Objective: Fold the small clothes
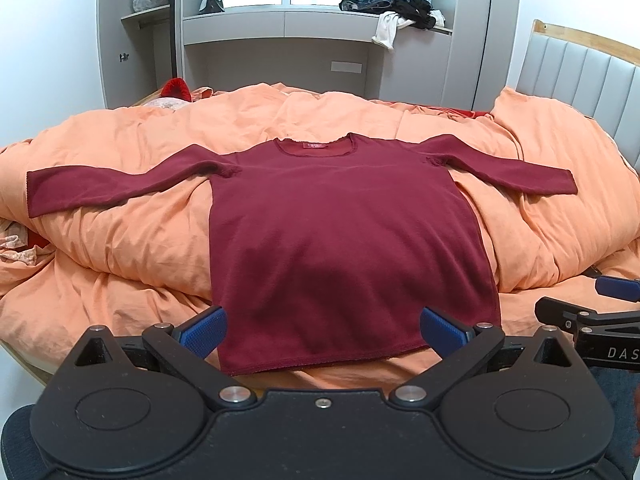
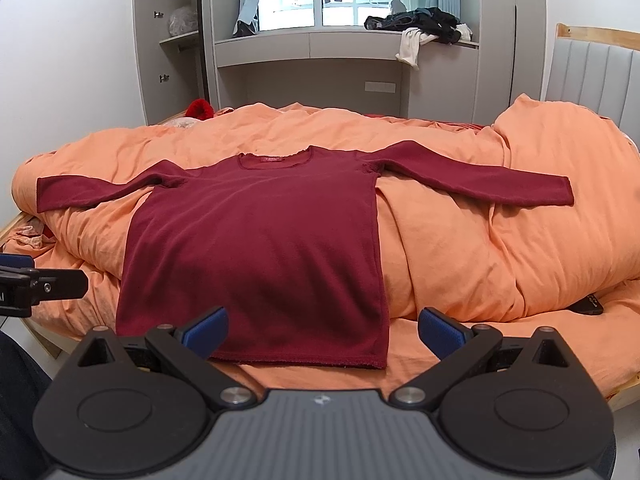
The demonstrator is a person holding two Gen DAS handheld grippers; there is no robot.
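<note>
The bed [image 1: 120, 240] carries a rumpled orange duvet [image 1: 540, 216], and your dark red long-sleeved top [image 1: 344, 232] lies spread flat on it, neckline away from you, hem at the near edge, both sleeves stretched out sideways; nothing is folded yet, so the first fold looks like the step in hand. The duvet is soft and lumpy, so lift each sleeve clear instead of dragging it, lay it across the chest, and smooth before the next fold. Your left tool [image 1: 322, 332] hovers over the hem with its jaws wide and empty; your right tool [image 2: 322, 332] sits over the hem's right corner, equally wide and empty. For containers, only the open shelf [image 2: 180, 38] behind holds a clear bag, contents too blurred to tell
</note>
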